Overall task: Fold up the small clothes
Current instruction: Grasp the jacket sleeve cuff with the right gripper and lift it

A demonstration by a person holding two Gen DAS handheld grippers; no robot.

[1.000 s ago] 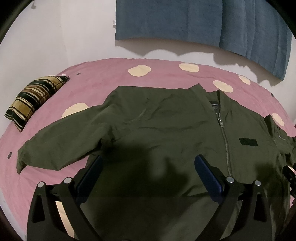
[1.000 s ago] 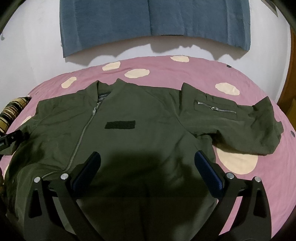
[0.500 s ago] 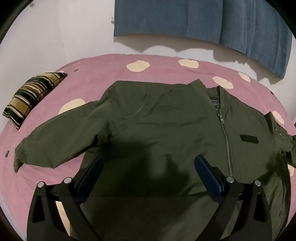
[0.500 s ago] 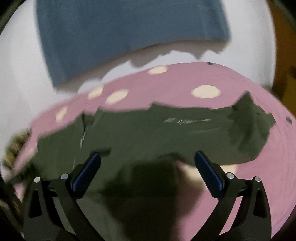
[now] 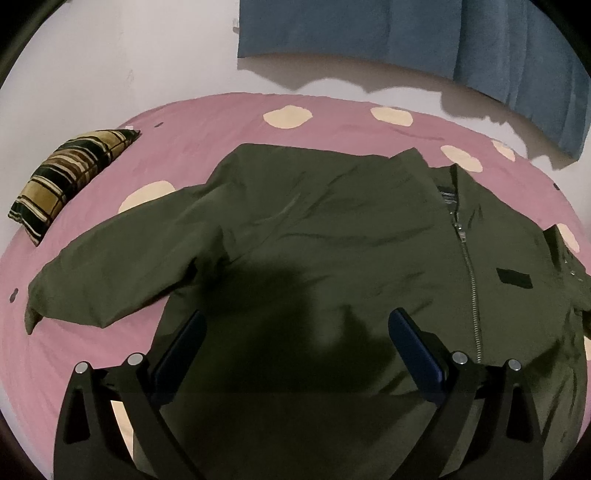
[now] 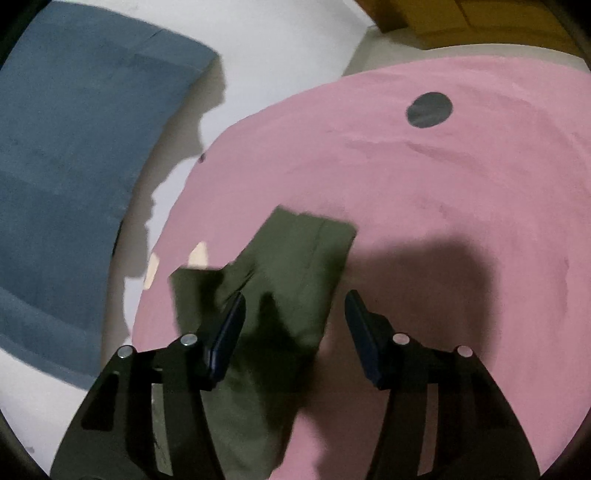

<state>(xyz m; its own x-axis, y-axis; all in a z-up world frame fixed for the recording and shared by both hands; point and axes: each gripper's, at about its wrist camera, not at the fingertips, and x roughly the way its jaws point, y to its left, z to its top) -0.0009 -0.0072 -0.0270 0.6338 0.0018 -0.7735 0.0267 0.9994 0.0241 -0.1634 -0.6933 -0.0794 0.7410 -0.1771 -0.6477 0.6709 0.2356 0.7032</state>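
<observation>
Right wrist view, right gripper point(image 6: 295, 314) tilted down over sleeve point(image 6: 295, 266), jaws closing, apart

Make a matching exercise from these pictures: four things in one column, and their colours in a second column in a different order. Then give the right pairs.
Things:
1. jacket
2. bedsheet
3. pillow
4. cloth on the wall

Colours:
A. blue
B. striped yellow and black
C. olive green
D. pink with cream spots

Pairs: 1-C, 2-D, 3-B, 4-A
</observation>
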